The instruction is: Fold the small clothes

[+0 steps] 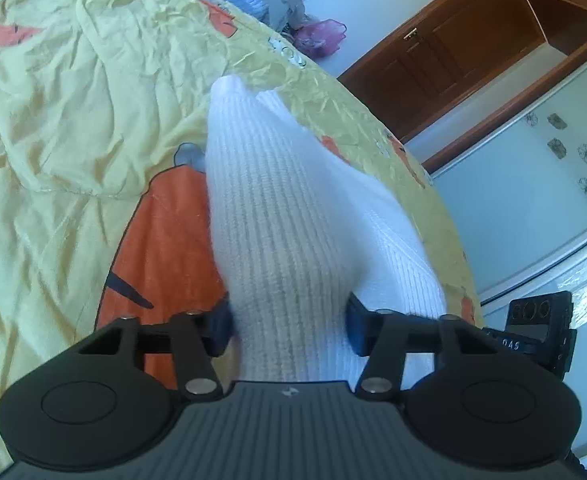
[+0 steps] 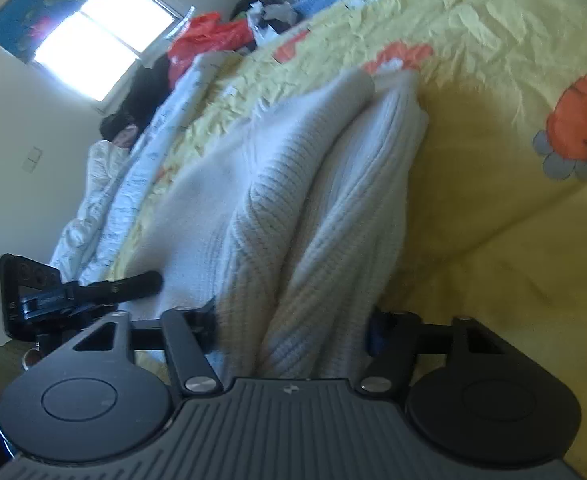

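Left wrist view: left gripper [image 1: 289, 328] clamped on white ribbed knit garment [image 1: 269, 208], w/ fabric bunched btwn both pads, stretching away over yellow bedspread [image 1: 65, 92]. Right wrist view: right gripper [image 2: 293, 328] likewise pinching thick folds of same garment [image 2: 293, 200], which drapes onto bedspread [image 2: 493, 200]; clothes pile [image 2: 221, 36] beyond garment

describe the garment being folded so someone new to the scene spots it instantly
Start at the bed, covered by a crumpled yellow quilt with orange cartoon prints. The white ribbed knit lies on it, with the left gripper and the right gripper each clamped on it. It is the only plain white ribbed fabric there.
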Tool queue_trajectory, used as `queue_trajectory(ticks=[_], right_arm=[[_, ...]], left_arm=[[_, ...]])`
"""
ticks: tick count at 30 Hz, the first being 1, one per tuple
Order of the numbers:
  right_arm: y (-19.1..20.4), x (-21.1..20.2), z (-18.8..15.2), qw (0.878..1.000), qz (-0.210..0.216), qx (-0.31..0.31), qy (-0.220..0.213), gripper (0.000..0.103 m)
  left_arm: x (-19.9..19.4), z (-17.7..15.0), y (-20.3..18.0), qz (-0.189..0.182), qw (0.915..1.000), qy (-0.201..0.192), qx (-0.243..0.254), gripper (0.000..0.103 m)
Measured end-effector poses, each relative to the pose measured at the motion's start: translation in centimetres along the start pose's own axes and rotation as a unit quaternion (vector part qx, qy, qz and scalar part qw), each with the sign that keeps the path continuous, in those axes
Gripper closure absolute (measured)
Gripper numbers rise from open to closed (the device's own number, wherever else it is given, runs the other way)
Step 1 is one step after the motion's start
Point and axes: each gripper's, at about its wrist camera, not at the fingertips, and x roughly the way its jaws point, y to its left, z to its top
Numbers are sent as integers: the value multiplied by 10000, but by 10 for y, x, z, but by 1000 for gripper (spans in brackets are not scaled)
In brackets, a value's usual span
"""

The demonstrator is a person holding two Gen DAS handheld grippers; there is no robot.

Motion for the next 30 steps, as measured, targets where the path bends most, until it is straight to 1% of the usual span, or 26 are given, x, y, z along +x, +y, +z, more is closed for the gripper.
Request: queue_trajectory(ticks=[2, 4, 5, 6, 7, 8, 9, 10, 11, 12, 13, 14, 15, 16, 17, 19, 21, 22, 23, 24, 25, 26, 27, 28, 29, 30], right_arm=[[10, -12, 1, 9998, 111, -116, -95, 46], [12, -29, -6, 9995, 286, -93, -107, 46], [9, -34, -12, 9992, 381, 12, -82, 46], [3, -33, -20, 9993, 356, 58, 1, 46], [-2, -27, -27, 9997, 220, 76, 123, 43], [-12, -20, -34, 9995, 52, 203, 241, 30], [-22, -19, -40, 9989, 245, 395, 78, 25], [-29, -22, -40, 9973, 318, 662, 25, 23], [-30, -26, -37, 9961, 304, 828, 16, 21], [-29, -35, -33, 9957, 313, 865, -144, 21], [-27, -47, -28, 9953, 329, 787, -458, 21], [-25, -57, -22, 9947, 329, 699, -683, 22], [-23, -63, -15, 9939, 333, 668, -816, 22], [-21, -68, -5, 9926, 401, 663, -937, 22], [-20, -69, 4, 9918, 481, 640, -1000, 23], [-14, -60, 21, 9920, 547, 564, -984, 23], [-10, -43, 35, 9941, 463, 440, -874, 23], [-10, -32, 42, 9953, 381, 414, -786, 23], [-11, -21, 48, 9962, 295, 441, -697, 23], [-12, -12, 52, 9968, 208, 474, -612, 23], [-14, 0, 57, 9972, 100, 508, -533, 25], [-14, 7, 57, 9976, 46, 511, -470, 25], [-16, 15, 58, 9979, -12, 492, -414, 25], [-17, 23, 59, 9980, -94, 478, -393, 37], [-17, 29, 58, 9981, -219, 449, -360, 69], [-17, 33, 58, 9982, -329, 414, -280, 78]], left_arm=[[-13, -7, -9, -24, 10000, -26, 66, 52], [-23, -16, -14, -113, 9998, 79, 168, 52], [-23, -21, -13, -95, 9997, 160, 181, 51], [-19, -27, -13, 22, 9992, 226, 336, 49], [-12, -35, -13, 254, 9975, 272, 595, 43], [-6, -42, -11, 426, 9961, 251, 732, 36], [-6, -46, -9, 439, 9966, 191, 675, 33], [-12, -47, -10, 422, 9974, 115, 578, 34], [-21, -47, -15, 476, 9970, 20, 607, 34], [-32, -48, -23, 596, 9950, -150, 791, 35], [-44, -52, -34, 852, 9889, -413, 1148, 33], [-54, -58, -48, 1148, 9777, -637, 1637, 30], [-59, -67, -63, 1411, 9613, -803, 2226, 26], [-61, -78, -77, 1567, 9418, -870, 2844, 25], [-59, -90, -89, 1670, 9211, -814, 3421, 25], [-46, -113, -103, 1774, 8793, -549, 4386, 25], [-29, -130, -104, 2001, 8424, -299, 4994, 25], [-21, -133, -102, 2139, 8302, -163, 5146, 25], [-12, -134, -97, 2284, 8216, -59, 5223, 25], [-5, -132, -93, 2385, 8182, -12, 5232, 25], [-1, -127, -90, 2468, 8185, -34, 5188, 25], [2, -121, -87, 2449, 8237, -62, 5114, 25], [2, -115, -86, 2398, 8308, -121, 5020, 28], [2, -112, -87, 2362, 8362, -194, 4946, 34], [-1, -109, -90, 2323, 8410, -275, 4879, 36], [-5, -105, -93, 2257, 8449, -346, 4838, 42]])
